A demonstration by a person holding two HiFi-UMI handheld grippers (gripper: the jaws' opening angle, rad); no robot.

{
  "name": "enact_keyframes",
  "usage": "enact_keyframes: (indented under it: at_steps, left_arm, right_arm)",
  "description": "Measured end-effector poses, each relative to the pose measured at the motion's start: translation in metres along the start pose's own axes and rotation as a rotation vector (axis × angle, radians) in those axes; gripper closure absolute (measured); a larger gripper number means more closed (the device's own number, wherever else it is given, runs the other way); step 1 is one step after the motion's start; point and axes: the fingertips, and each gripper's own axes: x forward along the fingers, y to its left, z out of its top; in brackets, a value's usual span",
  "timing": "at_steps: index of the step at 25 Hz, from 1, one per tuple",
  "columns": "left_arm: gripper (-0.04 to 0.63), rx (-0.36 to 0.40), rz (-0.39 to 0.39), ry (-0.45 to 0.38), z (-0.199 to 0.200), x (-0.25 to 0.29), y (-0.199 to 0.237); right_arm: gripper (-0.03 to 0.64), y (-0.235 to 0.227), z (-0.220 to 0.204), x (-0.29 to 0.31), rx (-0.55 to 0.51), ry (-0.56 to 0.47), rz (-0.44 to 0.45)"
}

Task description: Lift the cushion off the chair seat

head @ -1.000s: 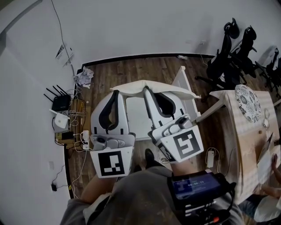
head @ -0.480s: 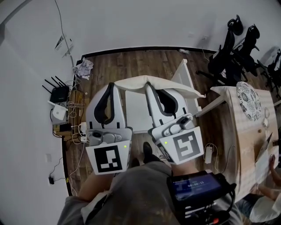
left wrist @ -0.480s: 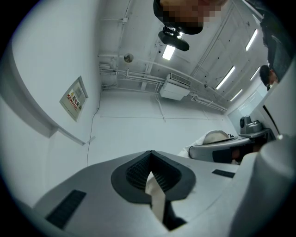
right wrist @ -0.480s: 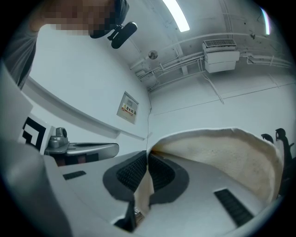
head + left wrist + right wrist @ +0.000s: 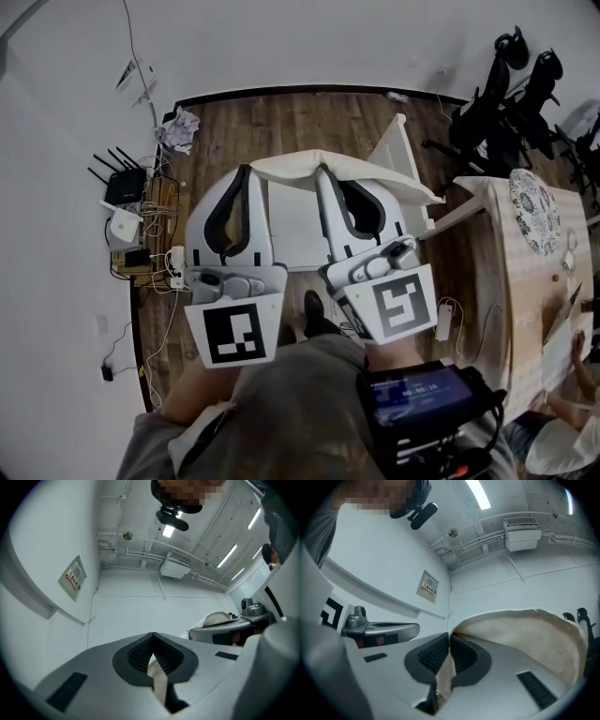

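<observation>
Where you hold it pinched at two points, the flat cream fabric cushion (image 5: 361, 176) hangs raised over the far side of the white wooden chair (image 5: 292, 239). The chair's bare seat shows below, between your two tools.

- Left gripper (image 5: 246, 171), white shell with black ribbed pads: jaws closed tight on a thin fold at the cushion's left end. Its own view shows a cream strip clamped between the pads.
- Right gripper (image 5: 323, 171), same make: jaws closed on the cushion's near edge, further right. The cushion body spreads beyond it to the right and droops toward the chair's back.
- Dark wood plank floor (image 5: 281, 127): under the chair.
- Crumpled white paper (image 5: 178, 131): on the floor by the wall, left of the chair.
- Black router with upright antennas (image 5: 120, 187): by the left wall, among tangled cables.
- Pale wooden table (image 5: 511, 272): right of the chair, carrying a round patterned plate (image 5: 536, 214).
- Black office chairs (image 5: 511, 103): far right, well apart from the cushion.
</observation>
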Motion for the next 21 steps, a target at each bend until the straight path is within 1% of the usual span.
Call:
enact_keyframes:
  at_steps: [8, 14, 21]
  left_arm:
    - [0.589, 0.008, 0.011, 0.008, -0.0012, -0.0012, 0.0030]
    - [0.589, 0.003, 0.010, 0.005, -0.0019, -0.0040, 0.0021]
    - [0.589, 0.012, 0.009, -0.005, 0.0015, -0.0015, 0.0037]
  right_arm:
    - [0.600, 0.0022, 0.0018, 0.0000, 0.013, -0.017, 0.019]
    - [0.600, 0.0046, -0.0027, -0.0011, -0.006, 0.008, 0.022]
    - [0.600, 0.0075, 0.0022, 0.0027, 0.004, -0.012, 0.043]
